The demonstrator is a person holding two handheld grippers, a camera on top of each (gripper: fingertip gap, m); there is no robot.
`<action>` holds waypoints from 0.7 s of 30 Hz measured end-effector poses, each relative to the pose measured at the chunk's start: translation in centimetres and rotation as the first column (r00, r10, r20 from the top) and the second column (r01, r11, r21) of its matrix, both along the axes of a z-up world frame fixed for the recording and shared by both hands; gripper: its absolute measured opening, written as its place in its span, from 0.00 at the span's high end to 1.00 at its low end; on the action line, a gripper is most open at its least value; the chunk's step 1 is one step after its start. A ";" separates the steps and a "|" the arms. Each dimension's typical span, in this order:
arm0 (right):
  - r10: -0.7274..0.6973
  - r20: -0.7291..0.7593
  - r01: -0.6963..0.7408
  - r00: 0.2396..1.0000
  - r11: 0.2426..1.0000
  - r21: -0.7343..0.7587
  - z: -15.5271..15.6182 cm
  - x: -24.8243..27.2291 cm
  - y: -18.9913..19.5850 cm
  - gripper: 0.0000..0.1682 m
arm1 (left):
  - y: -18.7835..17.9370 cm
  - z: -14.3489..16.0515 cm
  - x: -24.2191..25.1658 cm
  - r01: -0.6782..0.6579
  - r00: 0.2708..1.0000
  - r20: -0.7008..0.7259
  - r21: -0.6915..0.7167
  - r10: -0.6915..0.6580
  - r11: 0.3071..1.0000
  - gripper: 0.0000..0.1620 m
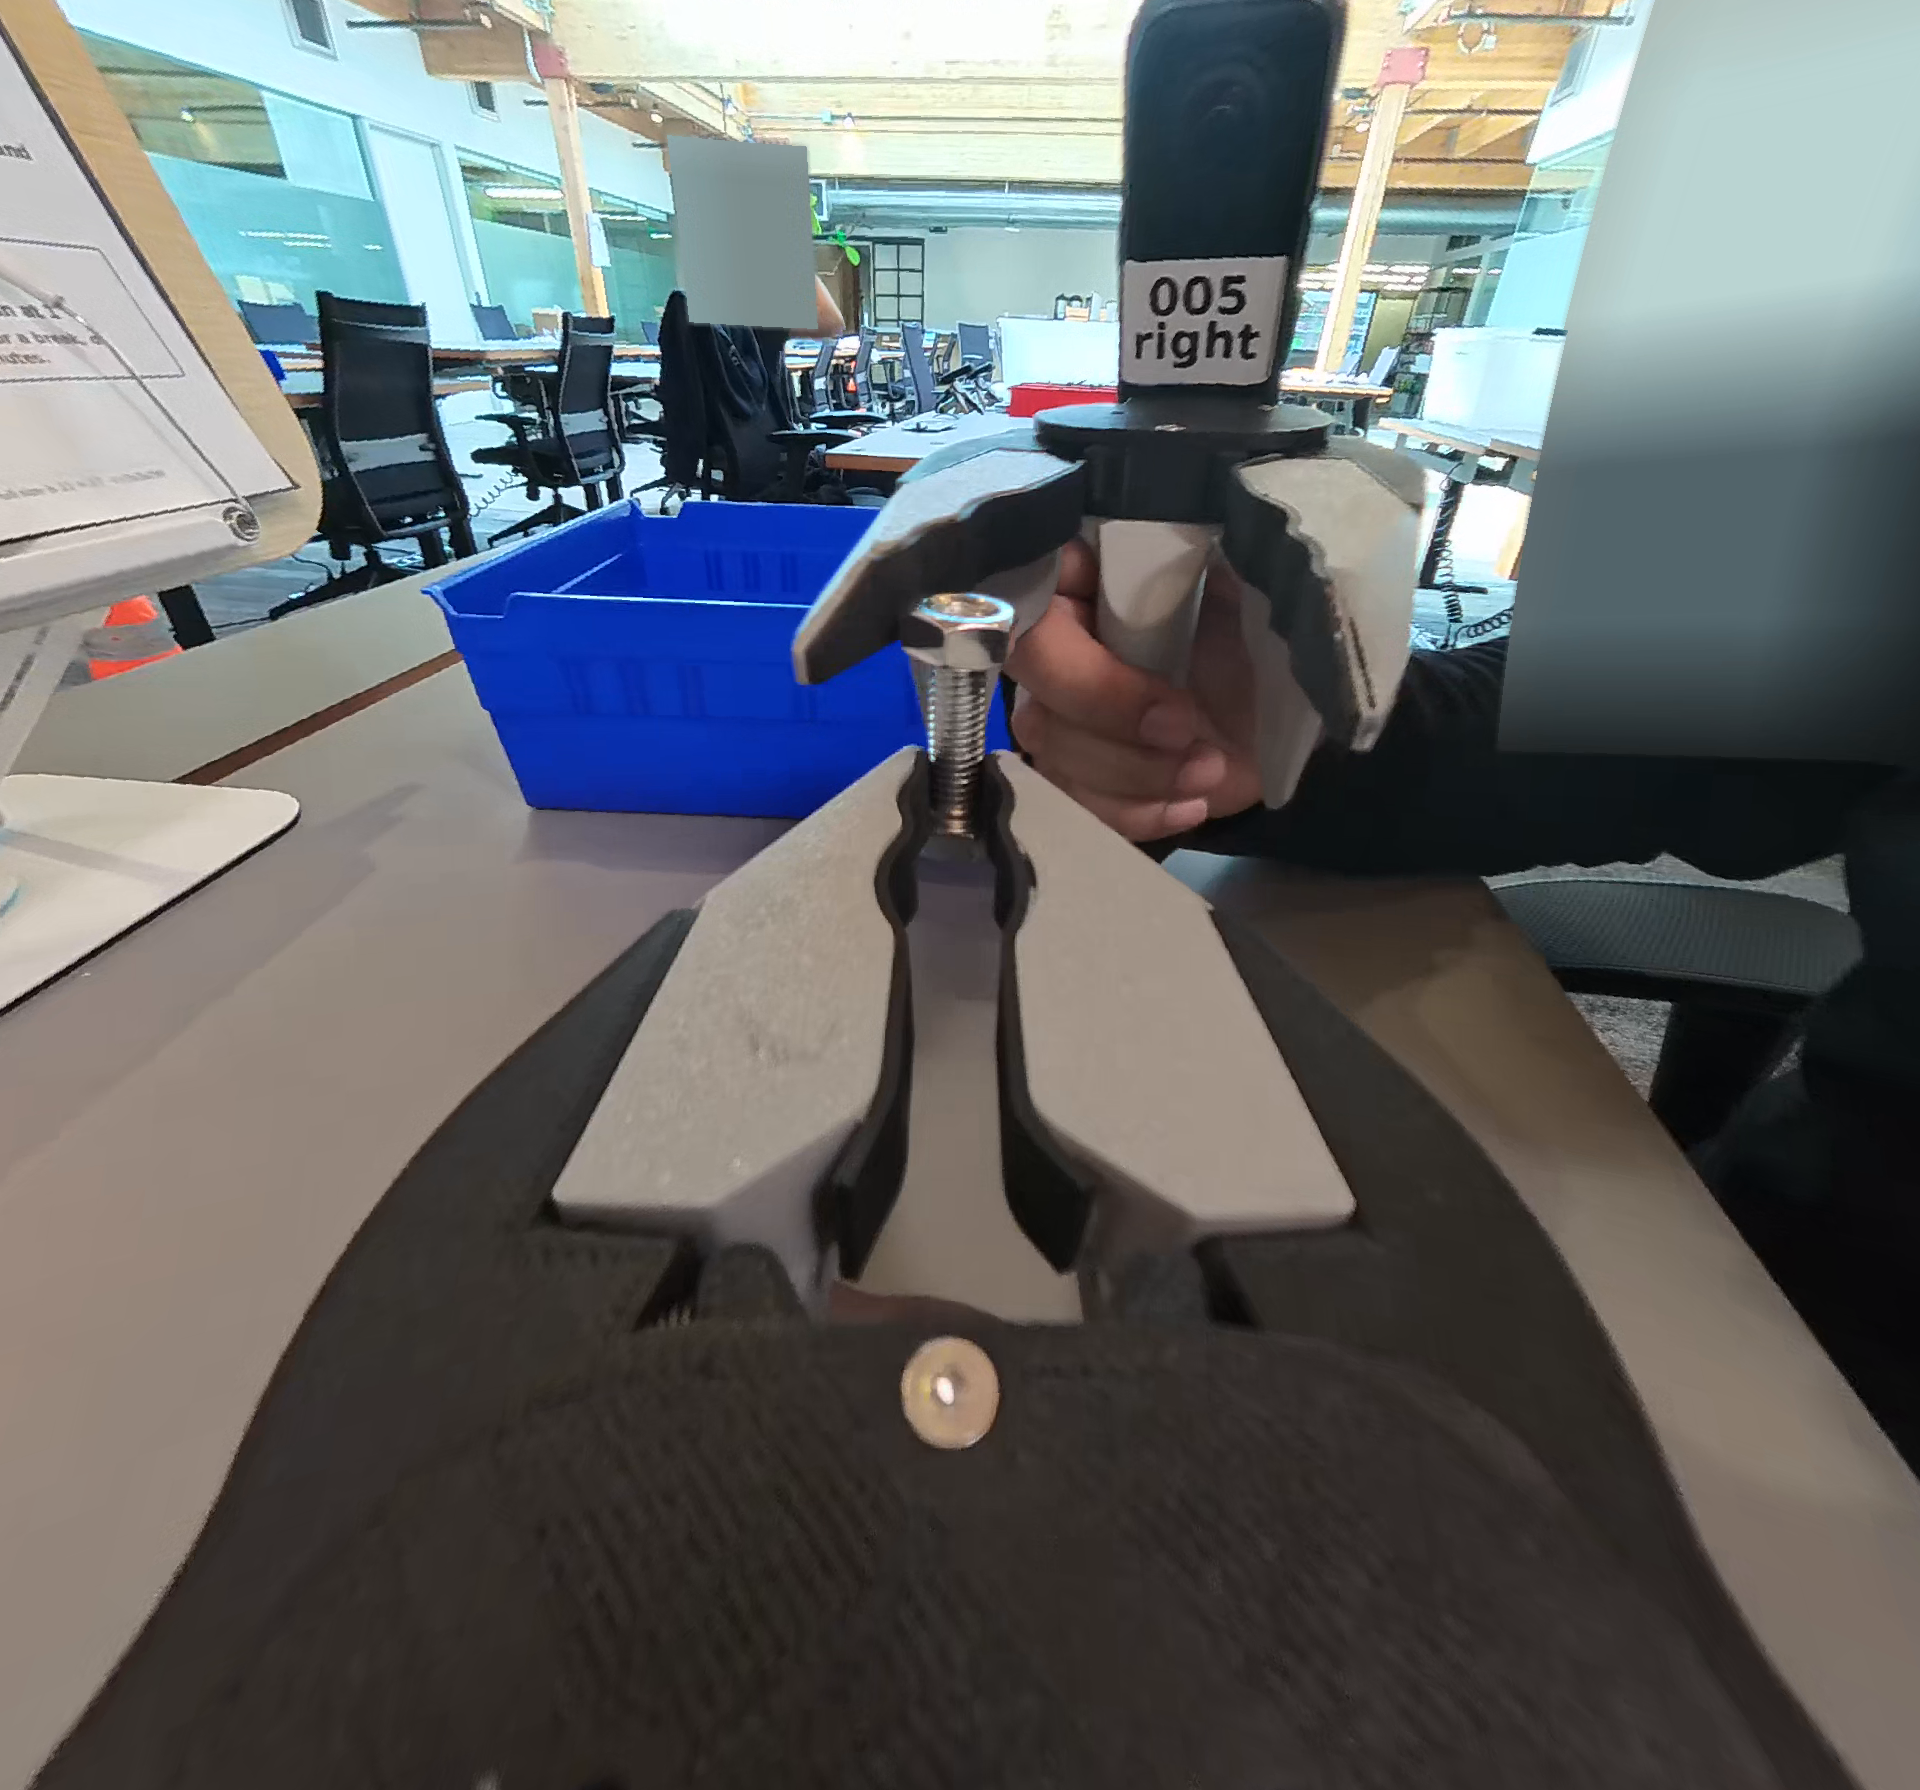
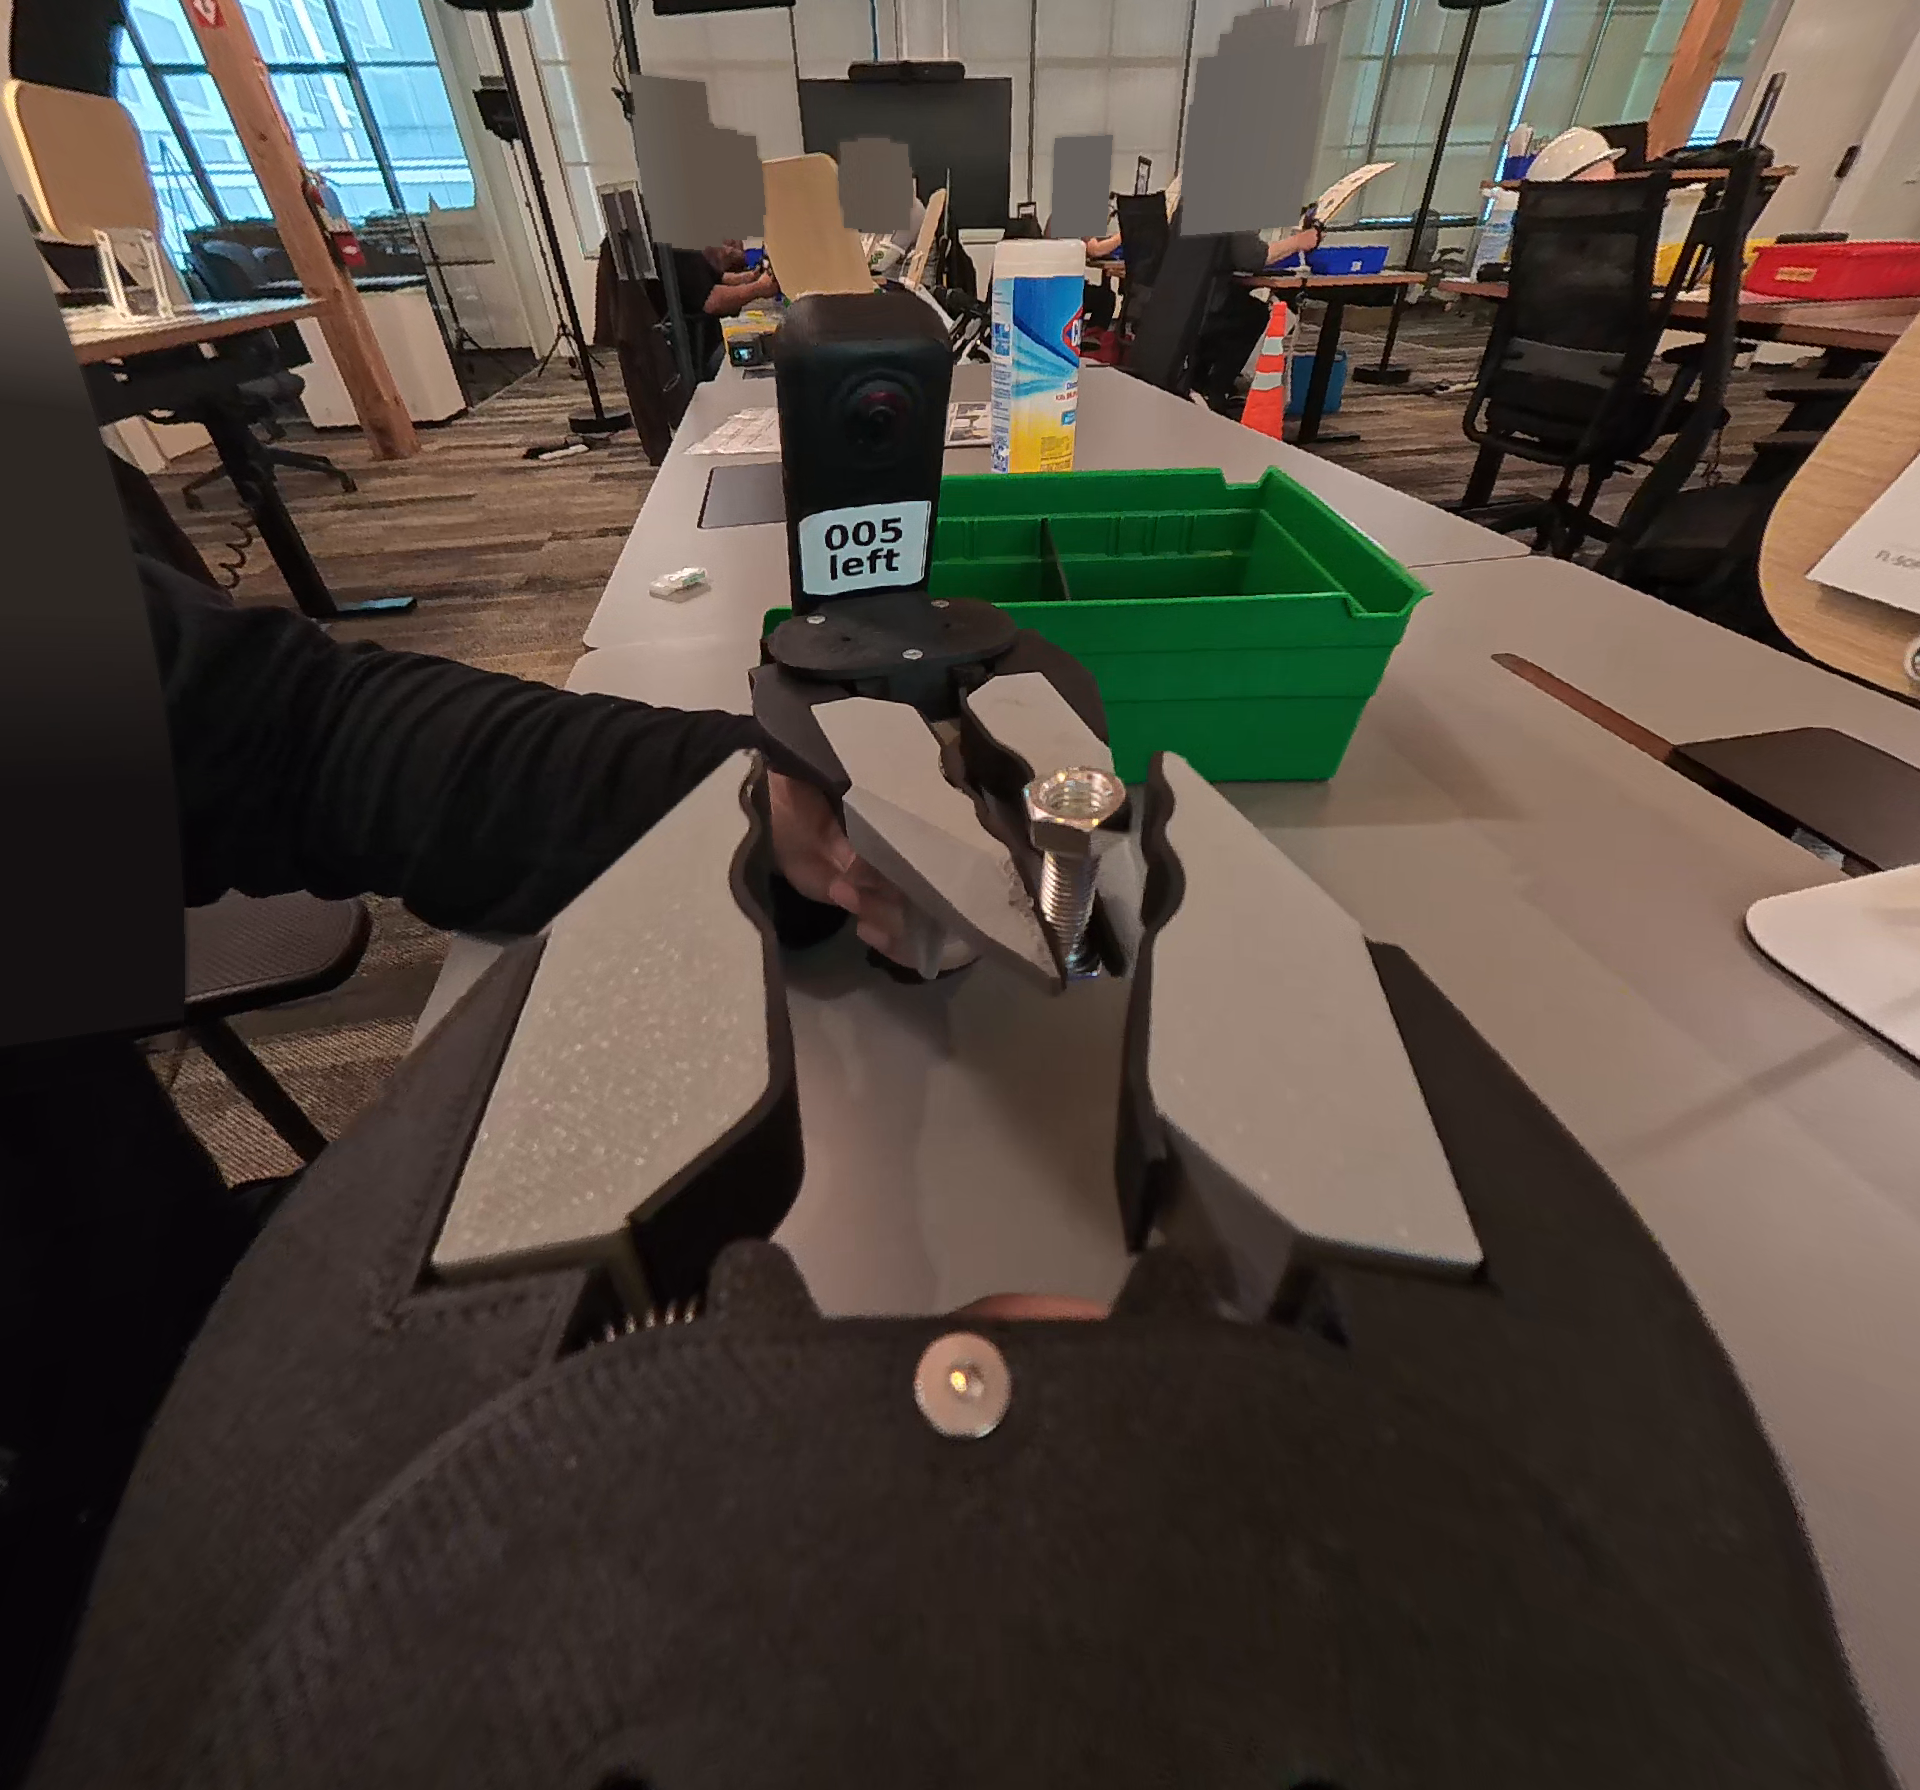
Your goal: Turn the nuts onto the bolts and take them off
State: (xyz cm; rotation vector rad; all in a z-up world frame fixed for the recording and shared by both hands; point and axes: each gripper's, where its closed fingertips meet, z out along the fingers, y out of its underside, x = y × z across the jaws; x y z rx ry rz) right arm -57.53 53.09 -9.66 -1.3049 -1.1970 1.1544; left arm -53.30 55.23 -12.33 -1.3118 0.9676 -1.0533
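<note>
Left gripper (image 1: 956, 810), fingers pinched on the lower threads of an upright steel bolt (image 1: 951, 738), holds it above the grey table (image 1: 312, 1013) at 12 o'clock in the left wrist view. A bright hexagonal nut (image 1: 957, 626) sits at the top of the bolt shaft; whether it is partly threaded or merely resting there cannot be told. Right gripper (image 2: 951, 836), fingers spread wide, stands about the nut without closing on it; in the right wrist view the nut (image 2: 1075, 800) lies at 1 o'clock, just beside the right-hand finger (image 2: 1247, 1013). The step in hand appears to be the turning of the nut, probably between two grips. The next move calls for centring the open fingers on the nut's flats, closing, then rotating about the bolt axis while the left grip stays firm. Bolt and nut are polished, hard, finely threaded metal; finger faces are matt grey with scalloped black inner edges. A blue plastic bin (image 1: 665, 670) lies at 11 o'clock behind the bolt, and a green divided bin (image 2: 1174, 618) at 12 o'clock in the right wrist view.
</note>
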 end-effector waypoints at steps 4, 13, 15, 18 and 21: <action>-0.002 -0.018 0.002 1.000 1.000 -0.018 0.1 -0.5 -0.1 0.55 | -0.3 0.2 0.4 0.003 1.000 0.009 0.008 -0.003 1.000 0.96; 0.024 -0.015 -0.024 1.000 1.000 -0.011 -0.2 -1.5 -0.9 0.55 | -0.8 0.2 0.9 0.011 1.000 -0.004 0.031 -0.010 0.999 0.96; 0.013 -0.011 -0.013 1.000 1.000 -0.005 -0.3 -1.5 -0.8 0.53 | -0.5 0.1 0.7 -0.002 1.000 -0.004 0.025 0.002 1.000 0.96; -0.006 -0.009 0.006 1.000 1.000 -0.004 -0.3 -1.2 -0.4 0.52 | 0.2 0.1 0.3 -0.033 0.999 -0.005 0.016 0.033 0.999 0.96; -0.020 -0.011 0.020 1.000 1.000 -0.010 -0.3 -0.7 0.1 0.53 | 0.7 0.1 -0.1 -0.060 0.998 -0.007 0.007 0.060 0.998 0.96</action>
